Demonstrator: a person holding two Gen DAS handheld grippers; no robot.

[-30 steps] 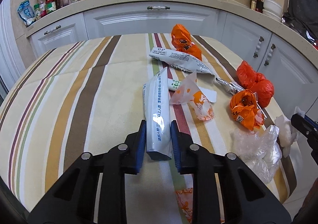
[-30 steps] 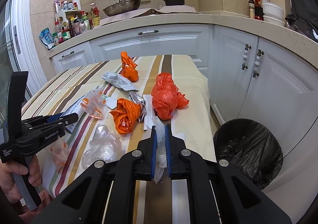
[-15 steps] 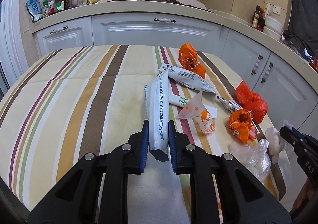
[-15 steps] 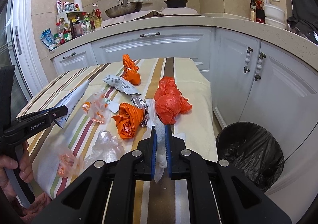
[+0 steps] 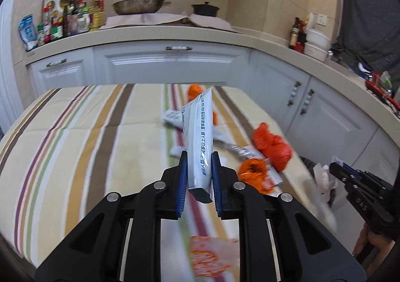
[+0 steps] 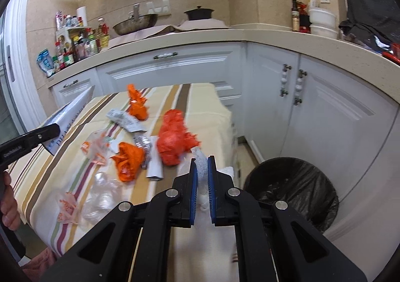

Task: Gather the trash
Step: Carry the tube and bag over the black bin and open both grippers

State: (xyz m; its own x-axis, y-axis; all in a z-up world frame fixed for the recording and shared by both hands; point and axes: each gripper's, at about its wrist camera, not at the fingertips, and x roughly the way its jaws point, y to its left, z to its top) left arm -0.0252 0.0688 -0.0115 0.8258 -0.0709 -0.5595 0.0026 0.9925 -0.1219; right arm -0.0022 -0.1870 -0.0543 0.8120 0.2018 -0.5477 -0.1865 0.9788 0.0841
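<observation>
Left gripper (image 5: 199,177) clamps the white pouch (image 5: 200,142) near its bottom end, lifted clear above the striped worktop (image 5: 75,136). Right gripper (image 6: 202,182) is pinched on crumpled white paper (image 6: 201,165), just left of the bin (image 6: 292,192), probably for dropping. Orange bags (image 6: 172,142) lie on the worktop.

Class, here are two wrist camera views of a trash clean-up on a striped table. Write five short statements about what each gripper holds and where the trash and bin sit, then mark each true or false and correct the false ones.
1. The left gripper is shut on a white pouch with blue print. True.
2. The right gripper is open with nothing in it. False: it is shut on a crumpled white tissue.
3. The black-lined trash bin stands on the floor beside the table. True.
4. The white pouch lies flat on the striped tablecloth. False: it is lifted, its far end tilted up.
5. All orange bags are in the bin. False: the orange plastic bags lie on the table.
</observation>
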